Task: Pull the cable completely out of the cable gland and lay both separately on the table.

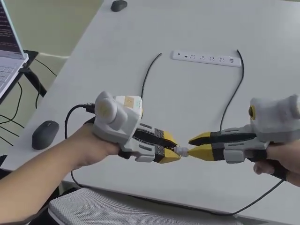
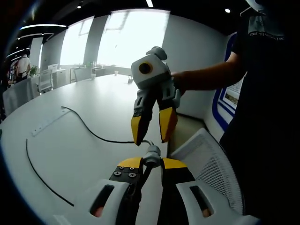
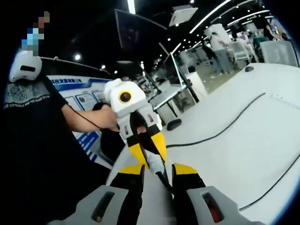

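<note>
**Gland pinched, cable not out yet**

Closest in, over the near part of the white table [image 1: 140, 28], the left gripper [image 1: 174, 149] has its fingers clamped on the little pale cable gland [image 1: 183, 151]. The right gripper [image 1: 192, 143] meets it tip to tip from the right. Its fingers are slightly apart, with the black cable [image 1: 146, 75] passing between them (the gap is plain in the left gripper view). The cable sits in the gland and trails away across the table toward a power strip [image 1: 208, 58] at the far side.

The left tongs [image 2: 152, 162] clamp the cable gland [image 2: 151, 153]; right tongs [image 2: 151, 139] (jaws parted) face them.
</note>
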Tool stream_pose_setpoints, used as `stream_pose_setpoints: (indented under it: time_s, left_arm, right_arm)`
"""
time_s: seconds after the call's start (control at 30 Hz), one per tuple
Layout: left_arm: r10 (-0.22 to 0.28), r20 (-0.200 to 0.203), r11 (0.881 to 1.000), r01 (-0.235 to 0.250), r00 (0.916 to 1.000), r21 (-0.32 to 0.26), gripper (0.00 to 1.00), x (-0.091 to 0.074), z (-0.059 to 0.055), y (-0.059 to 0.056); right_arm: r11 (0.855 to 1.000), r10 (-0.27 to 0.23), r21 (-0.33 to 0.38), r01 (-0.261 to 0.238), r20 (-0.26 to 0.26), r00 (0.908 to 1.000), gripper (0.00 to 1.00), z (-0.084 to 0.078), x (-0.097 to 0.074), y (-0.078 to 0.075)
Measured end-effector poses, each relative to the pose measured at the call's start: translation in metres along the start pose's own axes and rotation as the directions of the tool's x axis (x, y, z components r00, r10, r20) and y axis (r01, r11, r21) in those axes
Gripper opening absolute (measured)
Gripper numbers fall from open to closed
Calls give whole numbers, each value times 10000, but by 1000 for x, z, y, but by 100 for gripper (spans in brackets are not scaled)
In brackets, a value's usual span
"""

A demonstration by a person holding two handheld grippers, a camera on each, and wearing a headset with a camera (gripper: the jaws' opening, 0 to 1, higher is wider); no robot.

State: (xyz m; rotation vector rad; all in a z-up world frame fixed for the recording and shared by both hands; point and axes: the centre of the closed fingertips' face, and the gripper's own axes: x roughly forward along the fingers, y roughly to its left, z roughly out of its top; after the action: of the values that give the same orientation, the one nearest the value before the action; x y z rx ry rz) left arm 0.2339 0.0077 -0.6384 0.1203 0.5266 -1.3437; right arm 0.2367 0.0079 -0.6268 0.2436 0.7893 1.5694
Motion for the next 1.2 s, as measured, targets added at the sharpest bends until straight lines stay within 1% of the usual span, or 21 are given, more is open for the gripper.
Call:
stream_pose_setpoints:
  time_s: [0.07, 0.13, 0.2, 0.3, 0.33, 0.4, 0.47, 0.7, 0.83, 0.9, 0.93, 0.97, 1.03, 1.13, 1.17, 1.2]
  left_arm:
    - [3, 40, 10000, -4, 10000, 78, 15, 0, 1, 0]
    - [10, 60, 9998, -11, 10000, 184, 15, 0, 1, 0]
    - [-17, 57, 9997, 16, 10000, 246, 15, 0, 1, -1]
    - [-34, 13, 9994, 34, 10000, 336, 15, -1, 0, -1]
    - [-33, 7, 9994, 33, 10000, 345, 15, -1, 0, -1]
    - [-22, 3, 9992, 21, 10000, 397, 15, -1, 0, -1]
    - [-32, -23, 9993, 32, 10000, 382, 15, -1, 0, -2]
    - [-87, -83, 9993, 90, 9999, 368, 15, 0, -2, -2]
    - [-183, -194, 9994, 189, 9996, 295, 15, 1, -4, -4]
    - [-175, -252, 9992, 184, 9995, 343, 15, 1, -6, -4]
    - [-174, -239, 9995, 181, 9996, 276, 15, 1, -6, -3]
    - [-163, -220, 9996, 167, 9996, 223, 15, 0, -6, -3]
    - [-133, -181, 9998, 135, 9997, 144, 15, -1, -5, -1]
    - [-111, -106, 9999, 110, 9999, -81, 15, -3, -4, 0]
    - [-118, -82, 9999, 117, 9999, -127, 15, -3, -4, 0]
    - [-140, -73, 9995, 138, 9999, -280, 15, -3, -5, 0]
  right_arm:
    - [9999, 124, 114, -123, -66, 9999, 21, -2, 3, 1]
    - [9995, 184, 272, -177, -251, 9995, 23, -6, 6, 0]
    - [9994, 202, 278, -193, -298, 9994, 22, -9, 9, -1]
    - [9966, 508, 668, -479, -428, 9978, 19, -13, 12, 2]
    - [9968, 482, 667, -450, -465, 9978, 18, -14, 13, 1]
    - [9969, 471, 644, -443, -432, 9980, 17, -14, 13, 0]
    - [9955, 608, 747, -584, -304, 9977, 16, -13, 14, 2]
    - [9950, 725, 704, -703, -292, 9969, 12, -15, 14, 5]
    - [9957, 864, 374, -846, -476, 9951, 8, -18, 15, 9]
    - [9964, 783, 362, -765, -525, 9955, 8, -18, 16, 8]
    - [9969, 754, 282, -740, -517, 9958, 8, -18, 16, 8]
    - [9975, 704, 36, -703, -448, 9965, 8, -17, 16, 7]
    - [9980, 626, -63, -629, -398, 9972, 8, -16, 16, 7]
    - [9927, 263, -1167, -309, -407, 9988, 8, -13, 16, 5]
    - [9902, 192, -1375, -253, -454, 9988, 8, -13, 17, 5]
    - [9839, 59, -1779, -159, -566, 9984, 8, -13, 17, 6]
